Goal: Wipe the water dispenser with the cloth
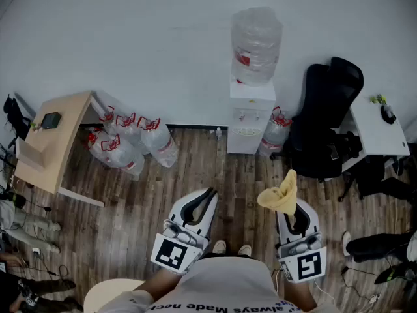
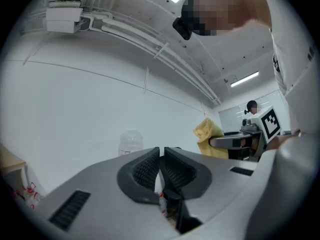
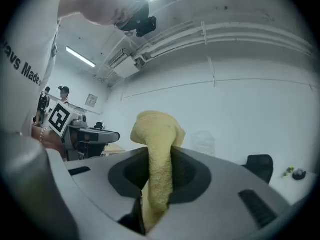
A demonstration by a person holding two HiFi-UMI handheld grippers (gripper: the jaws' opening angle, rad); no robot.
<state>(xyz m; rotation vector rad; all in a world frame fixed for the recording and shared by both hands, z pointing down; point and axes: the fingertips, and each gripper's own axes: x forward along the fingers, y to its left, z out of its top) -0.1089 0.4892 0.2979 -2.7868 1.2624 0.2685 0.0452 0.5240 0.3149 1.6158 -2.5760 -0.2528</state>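
Standing against the far wall, a white water dispenser [image 1: 251, 119] with a large clear bottle [image 1: 256, 44] on top is shown from above. It is well apart from the person, whose shirt and shoes are seen at the bottom edge of the head view.

As far as can be judged, no wiping has been done. The cloth is in hand, but the dispenser is not yet reached. The stretch of wooden floor [image 1: 195, 175] must be crossed first, and all of the wiping is left.

The yellow cloth [image 1: 281, 194] is held in the right claw [image 1: 294, 217]. Its lower part is pinched between the closed jaws, and its bunched upper part stands above the jaw tips, drooping a little toward the left.

Nothing is held in the left claw [image 1: 199, 207]. Its ribbed jaws are set together, with only a thin slit between them.

Both claws are held low in front of the body, side by side, and are pointed forward toward the dispenser. They appear to be tilted somewhat upward, since wall and ceiling fill both gripper views.

Spare water bottles [image 1: 130, 145] lie on the floor to the left of the dispenser, near a wooden desk [image 1: 55, 139]. A black office chair [image 1: 329, 116] stands just to its right.
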